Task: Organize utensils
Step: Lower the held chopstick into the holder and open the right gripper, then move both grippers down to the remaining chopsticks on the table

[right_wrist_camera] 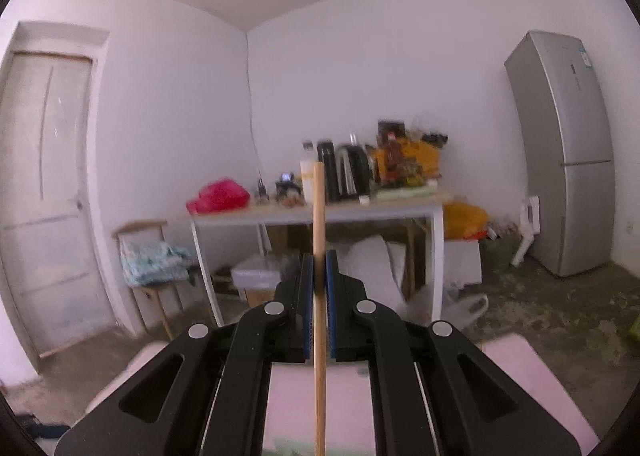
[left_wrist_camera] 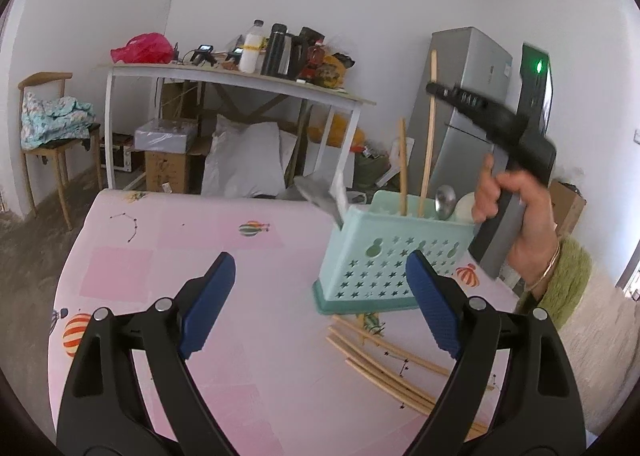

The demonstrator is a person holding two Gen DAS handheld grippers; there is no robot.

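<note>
Blue-padded left gripper hangs wide apart over the pink tabletop, nothing between its pads. Just past it lie loose chopsticks, then the mint basket holding upright chopsticks, a spoon and a spatula. Beyond, the right gripper is clamped tight on one chopstick, standing upright.

Tablecloth was pink, printed with striped hot-air balloons and star constellations; utensil basket at 3 o'clock was mint green, star-punched; chopsticks at 5 o'clock were pale wood; left gripper was black, pads blue; sleeve was olive green.
</note>
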